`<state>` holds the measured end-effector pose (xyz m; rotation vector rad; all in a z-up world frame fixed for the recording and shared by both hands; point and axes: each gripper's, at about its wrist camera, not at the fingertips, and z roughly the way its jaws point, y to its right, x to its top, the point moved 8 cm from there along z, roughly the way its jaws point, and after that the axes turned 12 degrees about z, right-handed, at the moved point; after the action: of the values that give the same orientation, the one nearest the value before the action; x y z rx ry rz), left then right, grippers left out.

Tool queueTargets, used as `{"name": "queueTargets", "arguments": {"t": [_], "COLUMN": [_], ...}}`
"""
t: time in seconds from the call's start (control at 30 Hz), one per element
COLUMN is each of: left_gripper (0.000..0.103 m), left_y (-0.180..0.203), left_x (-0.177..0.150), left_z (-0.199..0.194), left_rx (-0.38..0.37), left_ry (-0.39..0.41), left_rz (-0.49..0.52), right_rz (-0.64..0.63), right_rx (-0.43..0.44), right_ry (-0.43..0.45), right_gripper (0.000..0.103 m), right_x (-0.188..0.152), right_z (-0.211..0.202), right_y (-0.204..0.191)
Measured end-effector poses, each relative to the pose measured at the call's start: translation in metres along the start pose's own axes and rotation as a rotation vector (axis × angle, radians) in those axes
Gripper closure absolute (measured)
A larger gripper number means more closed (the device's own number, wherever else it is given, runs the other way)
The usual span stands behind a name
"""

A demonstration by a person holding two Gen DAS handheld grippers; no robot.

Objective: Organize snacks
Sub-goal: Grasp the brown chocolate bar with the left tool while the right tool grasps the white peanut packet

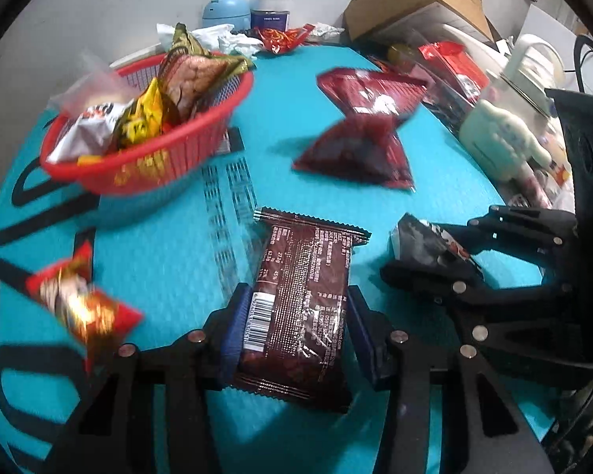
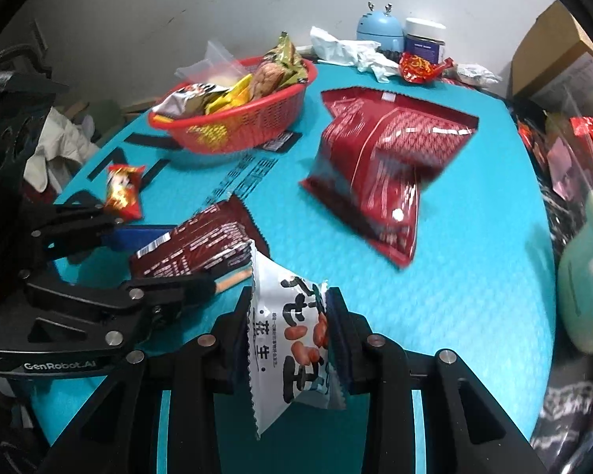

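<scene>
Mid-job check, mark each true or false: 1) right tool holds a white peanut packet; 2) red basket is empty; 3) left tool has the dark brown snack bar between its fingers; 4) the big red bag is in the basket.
1) True: the right tool grips the white peanut packet.
2) False: the red basket holds several snacks.
3) True: the left tool is closed on the dark brown snack bar.
4) False: the big red bag lies on the teal mat.

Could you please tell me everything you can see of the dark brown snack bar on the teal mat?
The snack bar is a flat, glossy dark brown foil packet with crimped zigzag ends, white small print and a barcode facing up. It lies lengthwise between the left claw's blue pads, which press its long sides. It sits low over the teal mat, with the red basket beyond.
</scene>
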<state>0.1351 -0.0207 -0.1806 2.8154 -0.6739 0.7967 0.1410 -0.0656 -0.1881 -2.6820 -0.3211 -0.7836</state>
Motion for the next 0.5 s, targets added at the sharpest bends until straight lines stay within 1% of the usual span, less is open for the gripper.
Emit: {"name": "queueTargets", "arguments": {"t": [0.27,0.4,0.43,0.5], "left_gripper": [0.056,0.056,0.056,0.056], "left_y": [0.023,0.034,0.037,0.04], "left_x": [-0.032,-0.041,-0.042,-0.042], "left_z": [-0.02,-0.025,-0.025,-0.023], "left_rx": [-0.037,-0.057,-0.059,-0.036], "left_ry": [-0.015,-0.02,-0.02,-0.021], "left_rz": [-0.031,-0.031,-0.024,-0.003], "right_rz": [-0.025,-0.022,-0.021,-0.028], "right_rx": [-0.013,-0.014,-0.014,-0.017], "right_ry": [-0.014,-0.02,-0.02,-0.016], "right_gripper": [0.067,0.067,0.067,0.067], "right_x": [-0.035,-0.048,-0.05,-0.055], "right_z": [-0.02,-0.029,-0.03,-0.032], "right_y": [-0.005,-0.005,-0.006,-0.006]}}
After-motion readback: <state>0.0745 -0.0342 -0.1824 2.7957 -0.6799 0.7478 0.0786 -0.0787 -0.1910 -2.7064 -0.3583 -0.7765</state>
